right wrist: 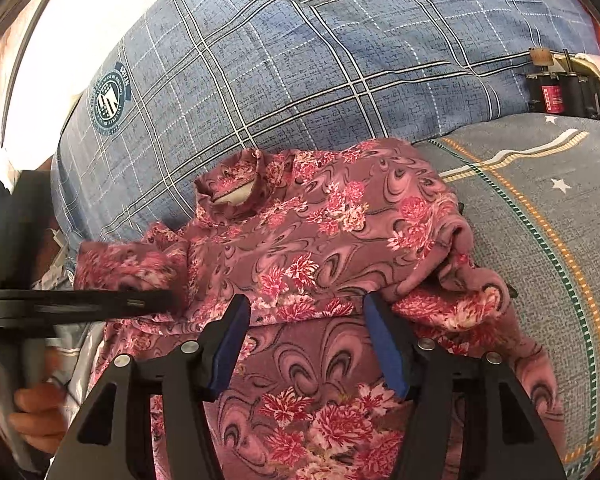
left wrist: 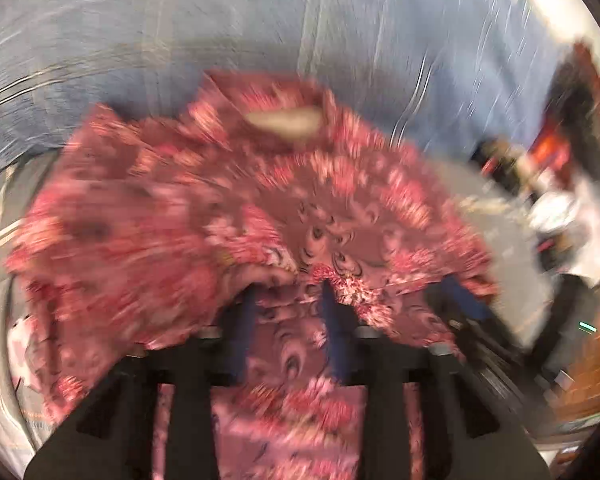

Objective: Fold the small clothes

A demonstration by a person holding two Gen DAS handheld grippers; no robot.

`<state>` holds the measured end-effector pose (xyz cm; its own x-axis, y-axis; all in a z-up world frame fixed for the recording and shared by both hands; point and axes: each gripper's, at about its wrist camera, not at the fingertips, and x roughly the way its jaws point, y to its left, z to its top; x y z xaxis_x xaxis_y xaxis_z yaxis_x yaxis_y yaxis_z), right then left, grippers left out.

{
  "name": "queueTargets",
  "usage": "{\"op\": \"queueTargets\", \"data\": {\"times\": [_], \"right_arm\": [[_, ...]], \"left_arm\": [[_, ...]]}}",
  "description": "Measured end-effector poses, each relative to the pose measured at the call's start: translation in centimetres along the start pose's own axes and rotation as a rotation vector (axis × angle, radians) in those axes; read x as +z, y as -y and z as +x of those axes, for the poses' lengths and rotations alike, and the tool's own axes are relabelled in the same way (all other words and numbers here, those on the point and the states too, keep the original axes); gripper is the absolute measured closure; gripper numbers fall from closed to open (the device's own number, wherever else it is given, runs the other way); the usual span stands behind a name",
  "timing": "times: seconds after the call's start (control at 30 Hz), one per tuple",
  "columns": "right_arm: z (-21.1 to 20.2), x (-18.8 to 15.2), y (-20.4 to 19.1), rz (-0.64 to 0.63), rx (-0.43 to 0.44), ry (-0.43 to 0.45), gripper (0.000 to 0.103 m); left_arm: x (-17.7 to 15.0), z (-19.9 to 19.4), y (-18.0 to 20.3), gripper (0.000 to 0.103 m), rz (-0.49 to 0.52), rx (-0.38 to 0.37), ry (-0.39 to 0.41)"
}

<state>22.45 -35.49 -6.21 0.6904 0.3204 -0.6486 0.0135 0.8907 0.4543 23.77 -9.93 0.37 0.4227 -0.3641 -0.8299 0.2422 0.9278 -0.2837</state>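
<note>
Pink floral top (right wrist: 300, 248) fills the near field in both wrist views, spread on the bed with its collar (right wrist: 230, 192) toward 12 o'clock, against a blue plaid pillow (right wrist: 300, 60). Hem edge runs across just beyond the right gripper's fingertips; more of the same fabric lies under and between the fingers. Right sleeve side is bunched into a rumpled fold at 3 o'clock (right wrist: 468, 276).

Right gripper (right wrist: 306, 312): jaws roughly half open, blue pads (right wrist: 230, 344) apart, cloth lying between them but neither pad pressing on it, so no grip.

Left gripper (left wrist: 290, 292): jaws also parted, around mid-width, fabric between and under the fingers, not pinched as far as the picture shows (left view is heavily motion-blurred, so fine contact is hard to judge). In the right wrist view it comes in from 9 o'clock as a dark bar (right wrist: 80, 304) over the left sleeve (right wrist: 128, 260), with a person's hand (right wrist: 36, 416) on its handle at 8 o'clock.

Outward: grey bedsheet (right wrist: 540, 220) with stars and striped border at 3 o'clock. Small black device with a red label (right wrist: 560, 96) sits at 2 o'clock, at the pillow's edge. Round crest logo (right wrist: 109, 100) printed on the pillow at 10 o'clock.
</note>
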Motion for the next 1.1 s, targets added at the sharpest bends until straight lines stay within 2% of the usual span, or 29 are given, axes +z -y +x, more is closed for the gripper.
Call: {"op": "queueTargets", "data": {"times": [0.03, 0.1, 0.17, 0.2, 0.3, 0.37, 0.47, 0.6, 0.67, 0.7, 0.73, 0.77, 0.87, 0.9, 0.93, 1.0, 1.03, 1.1], "right_arm": [[0.1, 0.3, -0.6, -0.018, -0.031, -0.018, 0.042], [0.0, 0.8, -1.9, -0.037, -0.042, -0.025, 0.040], [-0.2, 1.4, -4.0, -0.067, 0.006, -0.011, 0.039], [-0.1, 1.6, -6.0, -0.117, 0.022, -0.008, 0.038], [0.8, 1.6, -11.1, -0.278, 0.031, -0.008, 0.030], [1.9, 0.7, -14.9, -0.435, 0.020, -0.012, 0.025], [3.9, -1.2, -19.3, -0.680, -0.050, -0.015, 0.025], [6.6, -2.7, -22.4, -0.866, -0.107, -0.018, 0.025], [7.6, -2.9, -23.1, -0.915, -0.116, -0.022, 0.030], [8.0, -2.9, -23.2, -0.927, -0.118, -0.036, 0.038], [8.5, -2.5, -23.1, -0.909, -0.106, -0.072, 0.081], [8.7, -1.8, -22.6, -0.858, -0.099, -0.108, 0.097], [6.7, 2.0, -18.1, -0.544, -0.039, -0.059, 0.098], [5.6, 3.6, -14.8, -0.360, -0.015, -0.043, 0.098], [5.0, 4.3, -12.2, -0.235, -0.006, -0.037, 0.098], [4.1, 5.0, -6.5, 0.012, -0.037, -0.034, 0.097], [3.7, 4.8, -3.3, 0.138, -0.054, -0.046, 0.091], [2.8, 4.4, 0.5, 0.282, -0.084, -0.047, 0.091]], "left_arm": [[-0.4, -2.0, -2.1, 0.036, -0.051, -0.040, 0.052], [-1.1, -4.6, -7.0, 0.027, -0.189, -0.063, 0.143], [-1.2, -5.2, -10.8, 0.027, -0.291, -0.099, 0.165], [-1.3, -5.1, -13.4, 0.027, -0.370, -0.120, 0.168], [-1.4, -3.5, -17.2, 0.027, -0.478, -0.163, 0.149], [-1.9, -2.3, -18.4, 0.027, -0.527, -0.211, 0.131], [-2.6, -0.9, -19.7, 0.027, -0.576, -0.269, 0.118], [-2.3, -0.1, -19.9, 0.027, -0.589, -0.294, 0.088], [-2.4, 0.3, -20.3, 0.027, -0.605, -0.302, 0.089], [-2.5, 0.4, -20.4, 0.027, -0.613, -0.310, 0.085], [-2.6, 0.3, -20.9, 0.027, -0.618, -0.312, 0.082], [-2.8, 0.2, -21.2, 0.027, -0.624, -0.319, 0.081], [-2.9, 0.2, -21.3, 0.027, -0.626, -0.325, 0.078], [-2.9, 0.3, -21.2, 0.027, -0.625, -0.325, 0.076], [-2.9, 0.5, -21.2, 0.027, -0.623, -0.325, 0.071], [-2.8, 0.9, -20.9, 0.027, -0.619, -0.326, 0.061], [-2.8, 1.0, -20.7, 0.027, -0.618, -0.330, 0.057], [-2.7, 1.0, -20.3, 0.027, -0.606, -0.319, 0.060]]}}
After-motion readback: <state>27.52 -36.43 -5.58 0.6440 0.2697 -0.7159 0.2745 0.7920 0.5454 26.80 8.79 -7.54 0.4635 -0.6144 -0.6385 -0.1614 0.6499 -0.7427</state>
